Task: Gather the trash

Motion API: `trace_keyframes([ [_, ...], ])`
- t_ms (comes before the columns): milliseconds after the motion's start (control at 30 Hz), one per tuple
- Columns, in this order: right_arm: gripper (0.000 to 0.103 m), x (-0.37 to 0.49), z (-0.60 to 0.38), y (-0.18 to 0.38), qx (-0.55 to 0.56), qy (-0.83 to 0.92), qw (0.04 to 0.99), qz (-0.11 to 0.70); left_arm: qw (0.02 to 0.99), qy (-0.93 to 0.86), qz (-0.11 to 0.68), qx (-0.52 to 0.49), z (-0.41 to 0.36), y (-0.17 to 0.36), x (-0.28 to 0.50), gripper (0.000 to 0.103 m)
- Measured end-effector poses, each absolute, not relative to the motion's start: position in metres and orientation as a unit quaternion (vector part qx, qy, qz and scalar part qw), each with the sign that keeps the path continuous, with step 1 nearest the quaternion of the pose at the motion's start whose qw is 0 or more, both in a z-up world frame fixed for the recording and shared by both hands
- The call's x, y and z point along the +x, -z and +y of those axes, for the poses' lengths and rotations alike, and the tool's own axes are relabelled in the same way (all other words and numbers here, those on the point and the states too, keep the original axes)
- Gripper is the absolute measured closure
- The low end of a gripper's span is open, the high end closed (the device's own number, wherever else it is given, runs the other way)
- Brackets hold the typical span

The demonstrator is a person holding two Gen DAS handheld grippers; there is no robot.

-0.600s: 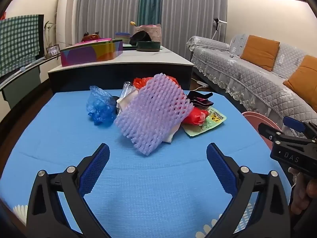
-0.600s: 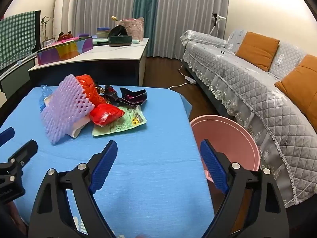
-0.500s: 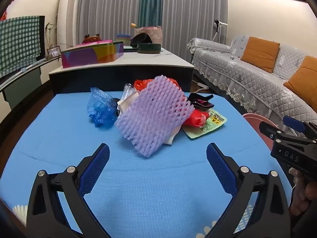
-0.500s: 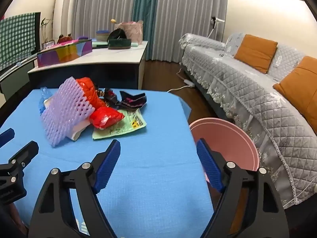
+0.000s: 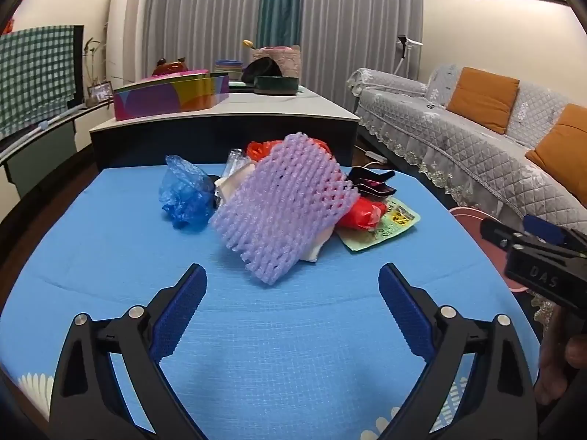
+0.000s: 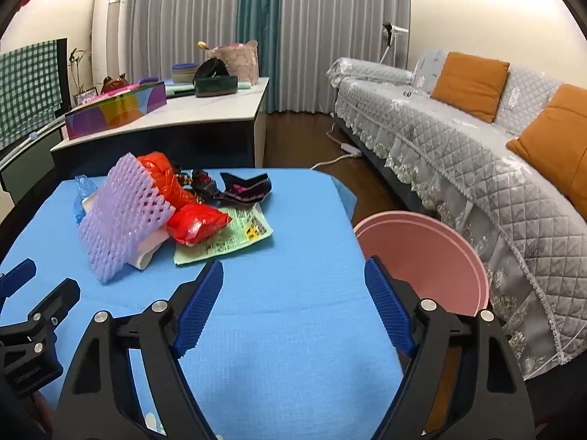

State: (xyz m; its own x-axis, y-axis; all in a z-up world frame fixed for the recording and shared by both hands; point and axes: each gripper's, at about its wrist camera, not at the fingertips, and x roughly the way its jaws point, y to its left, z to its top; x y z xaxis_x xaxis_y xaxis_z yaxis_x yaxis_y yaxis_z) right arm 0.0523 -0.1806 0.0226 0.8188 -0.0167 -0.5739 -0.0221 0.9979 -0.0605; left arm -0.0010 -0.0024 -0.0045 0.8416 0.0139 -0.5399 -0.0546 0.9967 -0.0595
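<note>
A pile of trash lies at the far middle of the blue-clothed table [image 5: 293, 348]. It holds a purple foam net [image 5: 282, 205] [image 6: 124, 216], a crumpled blue plastic bag [image 5: 183, 194], red plastic bags [image 5: 361, 212] [image 6: 196, 223], a green leaflet [image 5: 389, 225] [image 6: 234, 242] and a black wrapper [image 5: 370, 183] [image 6: 245, 187]. A pink bin [image 6: 422, 253] stands on the floor off the table's right edge. My left gripper [image 5: 291, 269] hovers open just short of the foam net, with nothing between its jaws. My right gripper [image 6: 293, 262] is open and empty over the table's right part, between the pile and the bin.
A grey quilted sofa [image 6: 477, 139] with orange cushions runs along the right. Behind the table stands a low counter [image 5: 227, 117] with a colourful box, bowls and a basket. A power strip and its cord [image 6: 348, 150] lie on the wooden floor.
Both views have tilted slightly, so the pile sits a bit lower and nearer in them. The right gripper's jaws have narrowed a little. The trash has not moved.
</note>
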Motion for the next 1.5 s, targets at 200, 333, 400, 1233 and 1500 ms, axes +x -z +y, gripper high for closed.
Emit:
trace_keyframes([
  [200,0.025,0.052,-0.171,-0.022,-0.048,-0.007,0.953,0.3,0.96,-0.027,0.278,-0.03,-0.002,0.001,-0.001,0.012],
  [333,0.025,0.051,-0.169,-0.022,-0.05,-0.011,0.952,0.302,0.958,-0.028,0.283,-0.033,-0.001,0.002,-0.001,0.012],
  [400,0.025,0.051,-0.169,-0.021,-0.047,-0.01,0.951,0.304,0.958,-0.03,0.284,-0.034,0.0,0.002,0.0,0.012],
  [1233,0.025,0.051,-0.168,-0.023,-0.048,-0.009,0.951,0.306,0.957,-0.032,0.285,-0.038,0.004,0.003,-0.003,0.012],
  [1500,0.025,0.051,-0.169,-0.024,-0.049,-0.008,0.951,0.305,0.957,-0.032,0.285,-0.037,0.004,0.003,-0.003,0.012],
])
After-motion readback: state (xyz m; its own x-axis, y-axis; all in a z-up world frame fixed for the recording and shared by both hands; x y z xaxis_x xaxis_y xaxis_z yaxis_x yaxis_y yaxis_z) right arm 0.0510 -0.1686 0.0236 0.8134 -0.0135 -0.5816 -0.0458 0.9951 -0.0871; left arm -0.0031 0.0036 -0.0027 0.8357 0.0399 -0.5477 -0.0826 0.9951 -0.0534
